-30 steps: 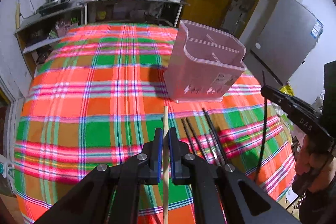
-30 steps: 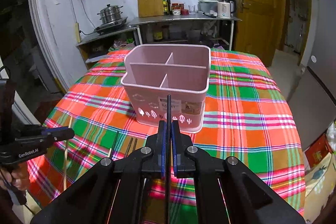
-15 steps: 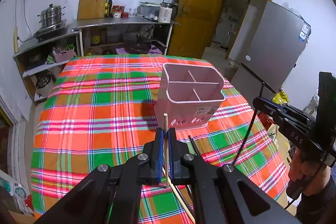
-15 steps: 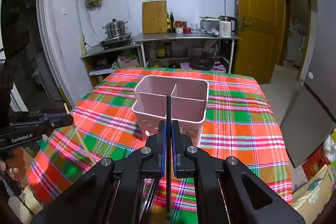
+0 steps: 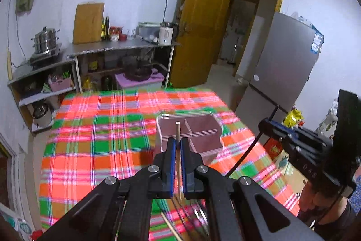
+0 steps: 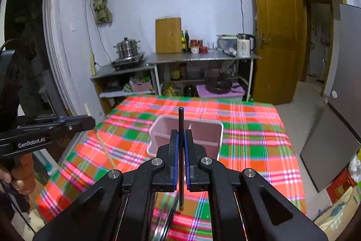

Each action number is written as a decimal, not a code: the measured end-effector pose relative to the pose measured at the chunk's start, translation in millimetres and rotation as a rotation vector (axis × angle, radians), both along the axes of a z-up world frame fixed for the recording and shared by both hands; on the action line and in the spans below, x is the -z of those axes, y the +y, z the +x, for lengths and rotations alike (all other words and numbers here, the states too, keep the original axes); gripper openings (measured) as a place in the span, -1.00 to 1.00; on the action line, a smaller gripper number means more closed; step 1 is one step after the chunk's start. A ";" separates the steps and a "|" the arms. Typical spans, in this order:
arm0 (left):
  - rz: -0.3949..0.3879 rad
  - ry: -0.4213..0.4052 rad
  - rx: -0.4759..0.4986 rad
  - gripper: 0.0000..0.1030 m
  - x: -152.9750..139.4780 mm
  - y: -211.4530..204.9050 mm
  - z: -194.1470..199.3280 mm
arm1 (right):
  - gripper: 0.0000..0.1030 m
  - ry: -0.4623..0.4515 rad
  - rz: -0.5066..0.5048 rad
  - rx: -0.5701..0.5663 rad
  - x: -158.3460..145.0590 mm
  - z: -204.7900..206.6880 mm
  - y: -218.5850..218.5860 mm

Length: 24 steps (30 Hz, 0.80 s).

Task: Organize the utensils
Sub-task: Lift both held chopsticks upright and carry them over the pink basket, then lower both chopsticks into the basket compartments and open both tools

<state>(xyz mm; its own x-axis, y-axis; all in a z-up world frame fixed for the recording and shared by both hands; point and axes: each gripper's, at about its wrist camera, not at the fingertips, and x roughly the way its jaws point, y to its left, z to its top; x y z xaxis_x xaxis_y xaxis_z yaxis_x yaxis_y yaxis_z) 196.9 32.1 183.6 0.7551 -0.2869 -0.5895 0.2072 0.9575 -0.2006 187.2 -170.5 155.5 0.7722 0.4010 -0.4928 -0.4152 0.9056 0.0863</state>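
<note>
Looking along the left gripper [image 5: 177, 145], its blue-padded jaws are clamped on a pale wooden chopstick [image 5: 178, 134] whose tip stands up in front of the pink utensil holder [image 5: 212, 139]. That holder sits on the plaid tablecloth [image 5: 94, 128] toward the table's right edge; its dividers split it into compartments, and those that show look empty. More chopsticks [image 5: 173, 227], blurred, lie on the cloth at the near edge beneath the jaws. At right, the right gripper [image 5: 268, 125] carries a black chopstick [image 5: 246, 153] slanting down toward the cloth.

From the right wrist, the right gripper [image 6: 181, 139] is pinched narrow on the black chopstick [image 6: 181, 119], upright before the pink utensil holder [image 6: 209, 139], which stands mid-table and shows bare inner walls. At left a hand [image 6: 20, 175] holds the left gripper [image 6: 90, 121], gripping the wooden chopstick [image 6: 106, 148] aslant beyond the table's left edge.
</note>
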 end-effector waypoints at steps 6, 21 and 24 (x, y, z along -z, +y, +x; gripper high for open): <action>-0.024 -0.050 -0.013 -0.92 -28.5 -0.1 28.1 | -0.91 -0.051 0.032 0.003 -26.8 15.5 3.6; 0.003 -0.025 -0.040 -0.92 -1.7 -5.5 88.6 | -0.91 -0.064 0.106 0.021 -27.0 61.8 13.1; -0.002 0.012 -0.037 -0.92 17.5 -4.9 95.5 | -0.91 -0.036 0.095 0.016 -13.4 68.0 15.7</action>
